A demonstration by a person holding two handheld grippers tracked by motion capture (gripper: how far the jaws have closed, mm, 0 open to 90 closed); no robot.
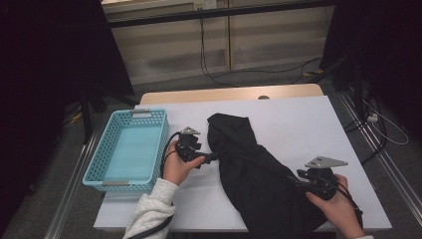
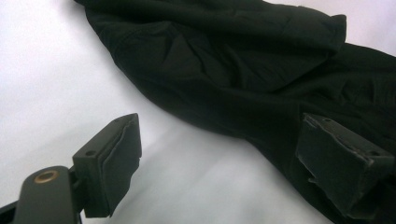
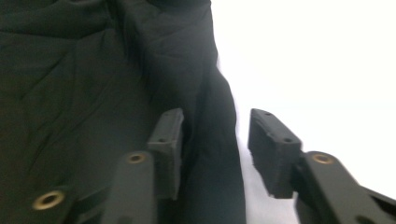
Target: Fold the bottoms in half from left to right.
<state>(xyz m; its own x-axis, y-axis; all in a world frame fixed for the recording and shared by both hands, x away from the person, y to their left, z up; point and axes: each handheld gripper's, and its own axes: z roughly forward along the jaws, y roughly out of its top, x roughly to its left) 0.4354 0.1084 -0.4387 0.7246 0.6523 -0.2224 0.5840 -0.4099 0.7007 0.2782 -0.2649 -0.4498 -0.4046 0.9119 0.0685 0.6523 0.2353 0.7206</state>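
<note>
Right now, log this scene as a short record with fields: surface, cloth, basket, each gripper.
surface: white table
cloth: black, crumpled, running from the table's middle to its near edge
basket: light blue, left of the cloth, nothing seen in it
left gripper: jaws wide open at the cloth's left edge, one jaw over the cloth, nothing pinched
right gripper: jaws astride a fold at the cloth's right edge, a gap at one pad, not clamped

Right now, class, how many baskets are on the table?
1. The turquoise basket sits at the table's left edge, beside the left gripper, apart from the black garment. Nothing shows inside it, and no other basket is in sight.
</note>
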